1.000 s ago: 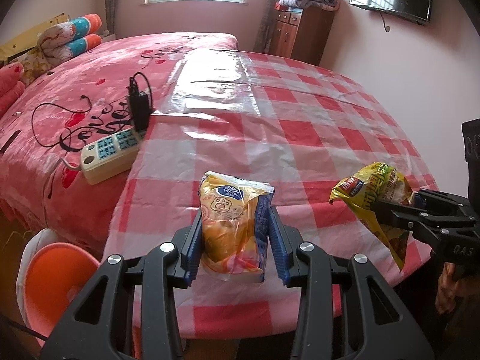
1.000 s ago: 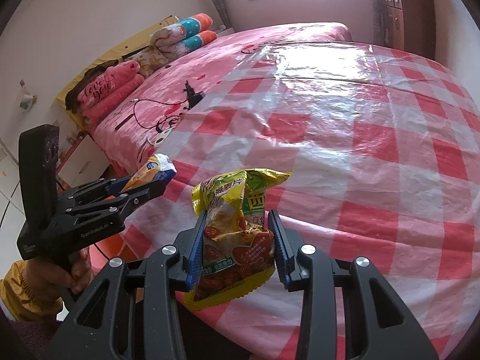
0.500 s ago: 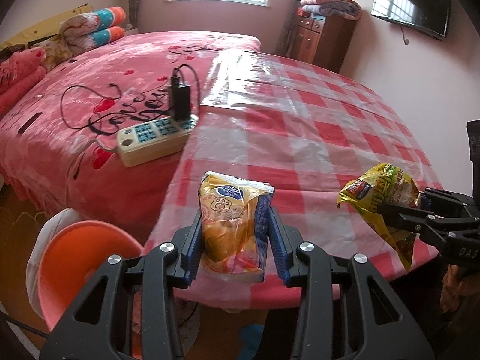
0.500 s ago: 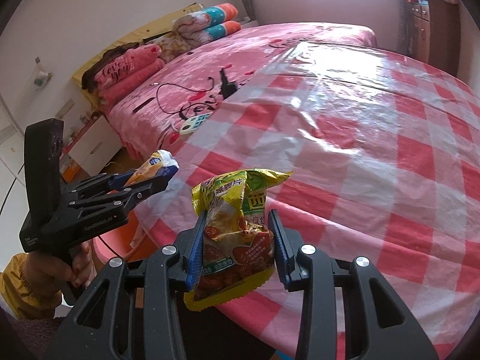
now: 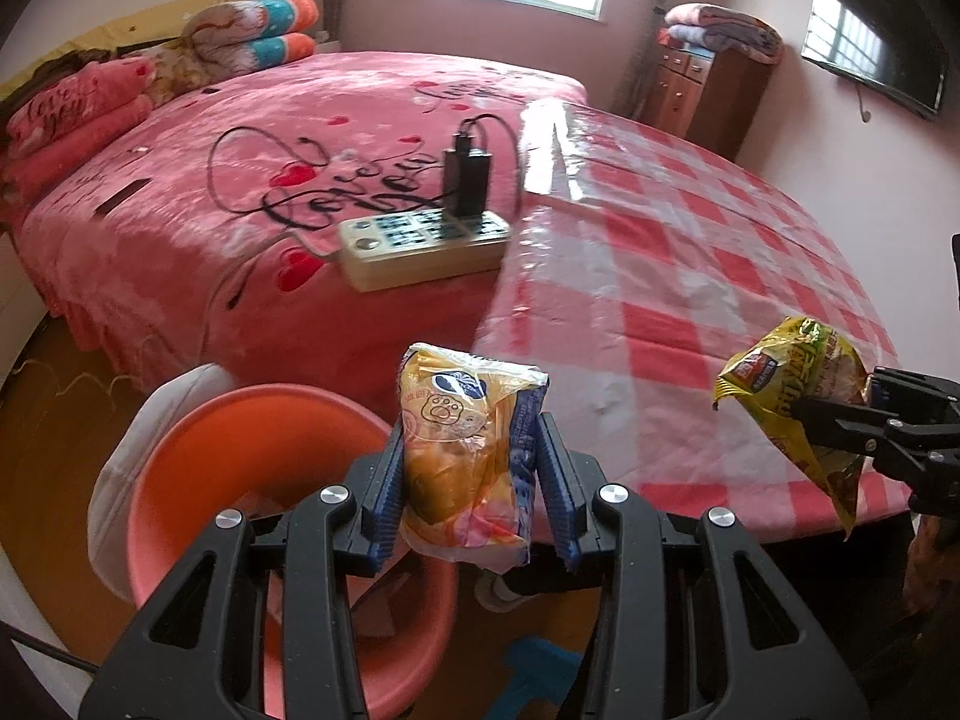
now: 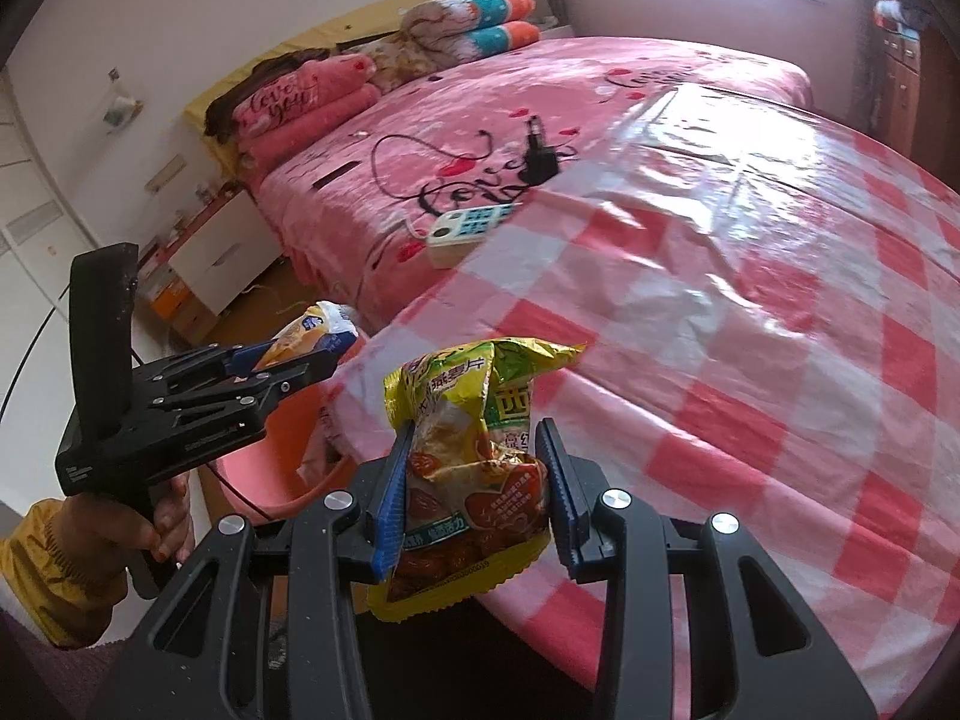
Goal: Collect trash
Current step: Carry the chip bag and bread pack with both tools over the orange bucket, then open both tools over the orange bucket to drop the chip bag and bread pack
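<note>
The left gripper [image 5: 468, 480] clamps an orange paw-print snack bag [image 5: 465, 456] directly above the orange bin [image 5: 198, 468] beside the bed. Right of the bin, over the checkered tablecloth [image 6: 750, 330], the right gripper [image 6: 471, 486] pinches a yellow chip bag [image 6: 474, 462].

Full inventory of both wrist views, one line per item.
orange wrapper: 1, orange-yellow with blue edge, in the left jaws above the bin
yellow wrapper: 1, yellow-green, in the right jaws
bin: 1, orange with white liner, on the floor beside the bed
checked sheet: 1, red-white plastic, over the bed's right side
power strip: 1, cream, on the pink bedspread, black charger plugged in
folded blankets: several, at the bed head
cabinet: 1, brown, by the wall
TV: 1, black, wall-mounted
left gripper: shut
right gripper: shut
</note>
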The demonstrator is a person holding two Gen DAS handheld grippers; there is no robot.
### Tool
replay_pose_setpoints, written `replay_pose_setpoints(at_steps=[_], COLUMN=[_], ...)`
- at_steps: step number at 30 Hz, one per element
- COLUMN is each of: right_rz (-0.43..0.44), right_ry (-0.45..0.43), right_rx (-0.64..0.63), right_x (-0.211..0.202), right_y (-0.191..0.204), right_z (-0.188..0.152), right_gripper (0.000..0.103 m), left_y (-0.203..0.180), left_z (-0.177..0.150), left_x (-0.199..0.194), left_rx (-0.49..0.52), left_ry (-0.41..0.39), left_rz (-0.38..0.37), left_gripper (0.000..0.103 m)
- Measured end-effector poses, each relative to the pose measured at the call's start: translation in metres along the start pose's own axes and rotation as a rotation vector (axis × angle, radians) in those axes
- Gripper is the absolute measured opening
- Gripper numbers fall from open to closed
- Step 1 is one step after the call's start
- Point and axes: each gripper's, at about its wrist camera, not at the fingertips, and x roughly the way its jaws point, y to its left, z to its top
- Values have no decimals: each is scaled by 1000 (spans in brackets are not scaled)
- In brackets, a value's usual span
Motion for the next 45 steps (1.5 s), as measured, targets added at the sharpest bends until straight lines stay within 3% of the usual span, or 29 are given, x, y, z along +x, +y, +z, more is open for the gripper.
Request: replay_pose_setpoints(at_steps=[20, 38, 40, 42, 45], right_rz=[113, 173, 178, 156, 127], right_ry=[95, 174, 195, 196, 166], right_rx=[-169, -290, -301, -308, -284], right_x=[42, 92, 103, 110, 109], right_y=[85, 154, 158, 162, 155], right_z=[20, 36, 38, 39, 40], right_gripper=[41, 41, 44, 67, 76], left_y=[87, 135, 138, 143, 149], left_z=[-36, -56, -56, -57, -59], left_x=[-18, -10, -6, -3, 0], left_rx=[-199, -341, -355, -379, -404], left_ry=[22, 32, 38, 52, 66], left_rz=[111, 120, 122, 135, 153], left_gripper=[42, 43, 46, 62, 69])
